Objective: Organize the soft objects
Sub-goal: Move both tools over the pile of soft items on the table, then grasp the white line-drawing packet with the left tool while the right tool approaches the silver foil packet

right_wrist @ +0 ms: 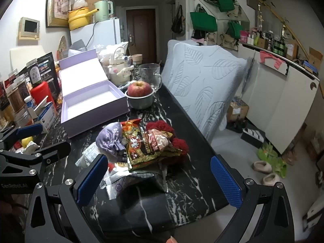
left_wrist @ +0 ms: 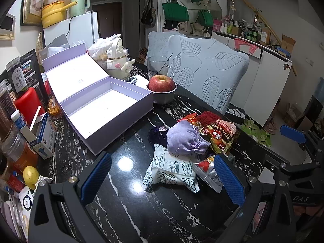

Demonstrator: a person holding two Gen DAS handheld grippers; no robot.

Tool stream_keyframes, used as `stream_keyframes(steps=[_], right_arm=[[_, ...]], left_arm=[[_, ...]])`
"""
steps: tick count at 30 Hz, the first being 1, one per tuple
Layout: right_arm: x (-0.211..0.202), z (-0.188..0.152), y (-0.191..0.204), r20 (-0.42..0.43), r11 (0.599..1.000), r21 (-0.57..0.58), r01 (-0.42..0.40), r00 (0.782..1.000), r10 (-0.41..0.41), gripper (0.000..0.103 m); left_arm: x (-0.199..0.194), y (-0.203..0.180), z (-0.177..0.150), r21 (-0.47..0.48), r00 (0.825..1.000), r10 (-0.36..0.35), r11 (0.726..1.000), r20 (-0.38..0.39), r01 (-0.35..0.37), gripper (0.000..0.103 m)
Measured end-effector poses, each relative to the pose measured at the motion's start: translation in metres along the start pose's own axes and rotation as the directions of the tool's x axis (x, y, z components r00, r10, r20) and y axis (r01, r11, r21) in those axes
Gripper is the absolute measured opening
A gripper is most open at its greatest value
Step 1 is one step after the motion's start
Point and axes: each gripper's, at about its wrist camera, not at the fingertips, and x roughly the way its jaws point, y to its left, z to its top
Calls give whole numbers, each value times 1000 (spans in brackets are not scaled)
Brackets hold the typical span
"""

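- The desk (left_wrist: 129, 147) is glossy black, veined with white like marble.
- The open box (left_wrist: 105, 109) is pale lilac outside, white inside.
- The cloth pouch (left_wrist: 186, 137) is lavender; in the right wrist view it shows faint embroidered flowers.
- The tissue pack (left_wrist: 172, 172) is white with dark line drawings.
- The snack bag (left_wrist: 219, 135) is red and gold with a dark brown lettered band.
- The fuzzy item (right_wrist: 162, 126) is deep red.
- The apple (left_wrist: 161, 83) is red, streaked yellow, in a grey metal bowl (left_wrist: 164, 98).
- The chair cover (left_wrist: 206, 70) is pale blue with a leaf pattern.
- Both tongs' pads (left_wrist: 229, 179) are blue, dimpled, on black frames.
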Motion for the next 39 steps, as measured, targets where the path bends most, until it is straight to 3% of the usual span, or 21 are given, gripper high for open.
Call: stream_keyframes(steps=[39], right_arm=[[-28, -16, -7, 37, 1000, 17, 12, 999, -13, 103]], left_arm=[[-25, -9, -13, 1, 999, -14, 1000, 38, 14, 103]])
